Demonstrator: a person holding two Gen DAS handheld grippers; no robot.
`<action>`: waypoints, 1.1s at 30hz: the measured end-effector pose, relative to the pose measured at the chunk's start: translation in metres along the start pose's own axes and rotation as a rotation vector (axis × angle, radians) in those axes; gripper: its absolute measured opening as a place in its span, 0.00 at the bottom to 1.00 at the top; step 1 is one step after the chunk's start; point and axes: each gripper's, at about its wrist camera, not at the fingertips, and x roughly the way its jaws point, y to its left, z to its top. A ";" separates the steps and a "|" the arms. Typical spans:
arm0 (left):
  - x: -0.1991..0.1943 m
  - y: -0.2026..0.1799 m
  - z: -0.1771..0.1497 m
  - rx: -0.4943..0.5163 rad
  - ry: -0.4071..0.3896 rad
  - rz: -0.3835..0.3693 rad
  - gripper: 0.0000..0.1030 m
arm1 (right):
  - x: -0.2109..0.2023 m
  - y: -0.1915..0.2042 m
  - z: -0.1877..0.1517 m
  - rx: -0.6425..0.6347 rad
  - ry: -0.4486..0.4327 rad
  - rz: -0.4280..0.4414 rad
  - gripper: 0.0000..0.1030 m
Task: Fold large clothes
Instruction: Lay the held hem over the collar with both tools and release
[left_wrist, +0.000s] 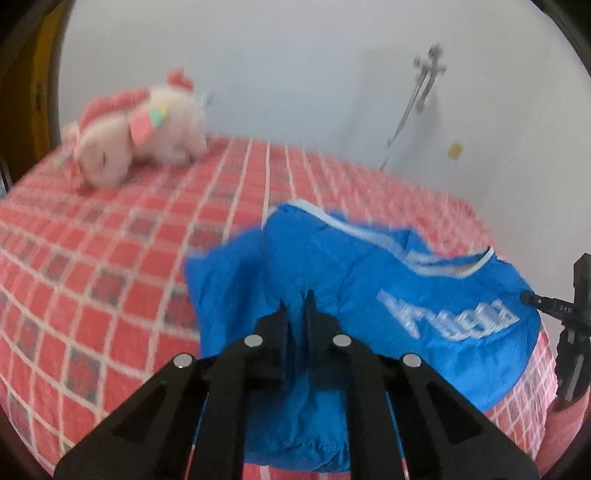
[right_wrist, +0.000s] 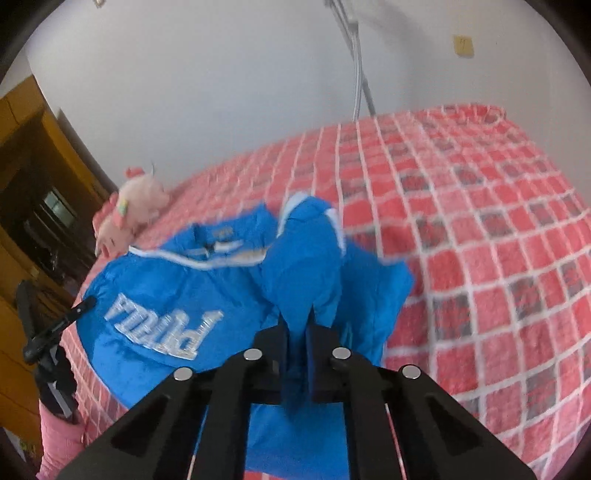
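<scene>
A large blue garment (left_wrist: 351, 280) with white trim and silver lettering lies bunched on the bed; it also shows in the right wrist view (right_wrist: 173, 291). My left gripper (left_wrist: 296, 308) is shut on a fold of the blue fabric near its front edge. My right gripper (right_wrist: 298, 323) is shut on another raised fold of the same garment. The other gripper shows at the right edge of the left wrist view (left_wrist: 574, 325) and at the left edge of the right wrist view (right_wrist: 48, 332).
The bed (left_wrist: 110, 258) has a red checked cover (right_wrist: 480, 240). A pink plush toy (left_wrist: 136, 133) lies at its far side, also seen in the right wrist view (right_wrist: 129, 210). A white wall with a metal rail (left_wrist: 417, 96) stands behind. Wooden furniture (right_wrist: 33, 192) is at the left.
</scene>
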 end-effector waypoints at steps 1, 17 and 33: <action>-0.006 -0.005 0.006 0.015 -0.045 0.002 0.05 | -0.003 0.002 0.004 0.000 -0.016 0.005 0.06; 0.108 0.015 0.003 0.065 0.117 0.156 0.13 | 0.108 -0.038 0.012 0.077 0.064 -0.114 0.10; 0.016 -0.028 0.012 -0.006 0.013 0.113 0.35 | 0.033 0.047 -0.005 -0.045 -0.062 -0.175 0.26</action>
